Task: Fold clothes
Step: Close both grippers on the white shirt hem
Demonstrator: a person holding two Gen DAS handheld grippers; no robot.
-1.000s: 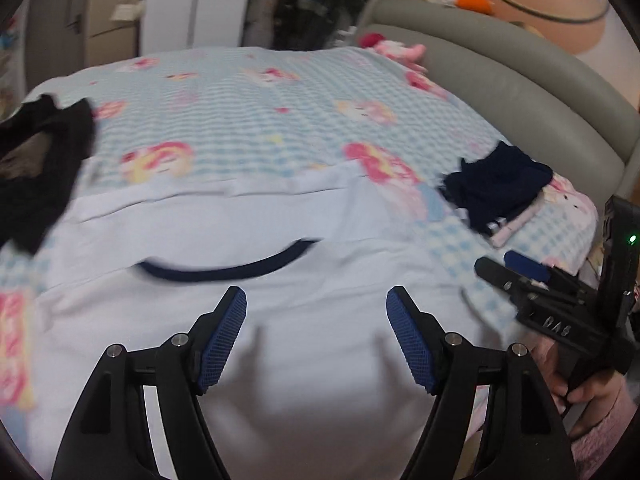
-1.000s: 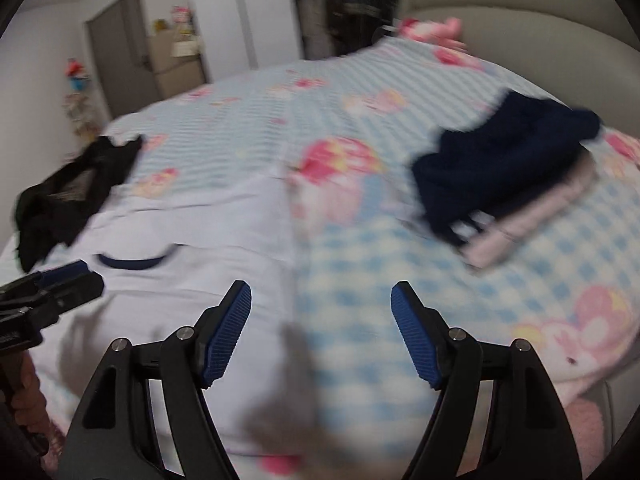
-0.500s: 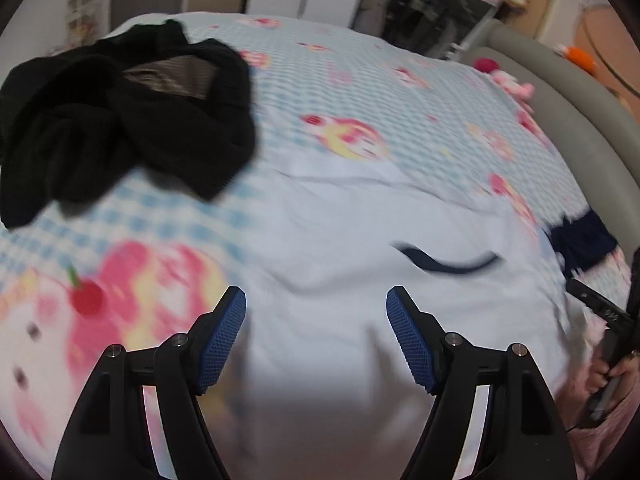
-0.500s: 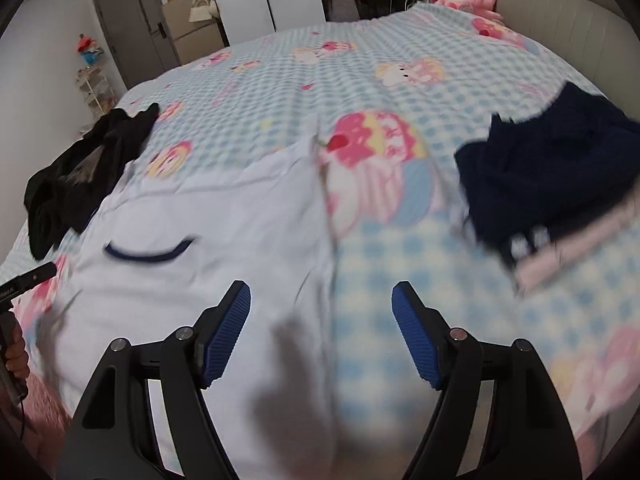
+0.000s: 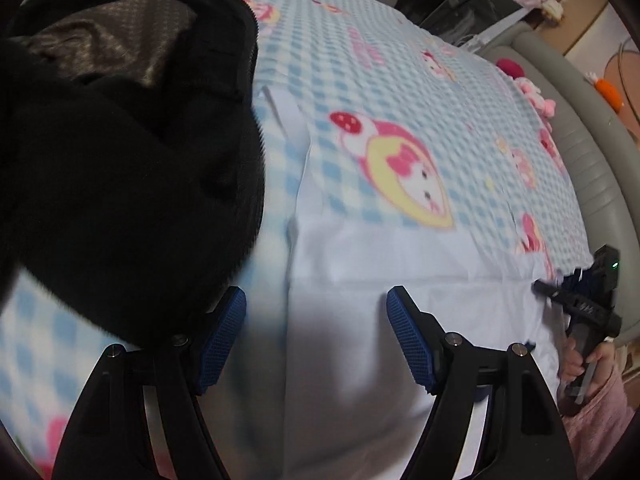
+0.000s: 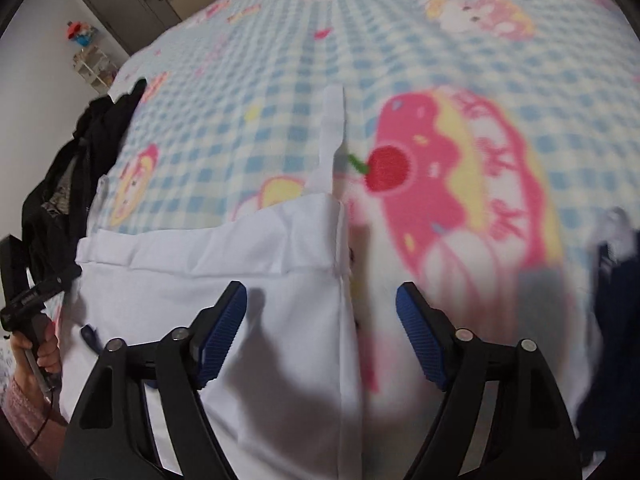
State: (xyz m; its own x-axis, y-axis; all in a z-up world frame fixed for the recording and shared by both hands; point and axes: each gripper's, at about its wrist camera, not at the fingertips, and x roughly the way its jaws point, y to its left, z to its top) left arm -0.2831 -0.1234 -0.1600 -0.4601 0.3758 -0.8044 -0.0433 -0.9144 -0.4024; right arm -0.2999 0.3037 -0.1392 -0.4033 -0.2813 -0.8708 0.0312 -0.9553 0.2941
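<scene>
A: Two views logged. Left wrist first: left gripper [image 5: 316,336] points down at the bed, jaws wide, nothing between the blue pads. Under it lies the white garment [image 5: 360,320], spread flat on the checked cartoon blanket [image 5: 400,80].

B: Its edge?

A: The garment's left border falls roughly below the gap between the pads; a narrow white strip runs up from it toward the far side of the bed. The black jacket [image 5: 120,160] is heaped just beside that border, its hem close to the left pad; contact cannot be told. At far right, the right gripper [image 5: 580,304] sits over the garment's other side, a hand [image 5: 580,364] on its handle, pink sleeve below.

B: Right wrist?

A: Right gripper [image 6: 322,336] also spread wide, empty. The white garment [image 6: 240,300] fills the lower left; its right border passes between the pads, with blanket [image 6: 440,60] under the right pad. A folded band crosses the garment's far end. A dark navy garment [image 6: 616,320] is at the right edge, blurred. The left gripper [image 6: 32,300] and black jacket [image 6: 80,152] show at far left.
</scene>
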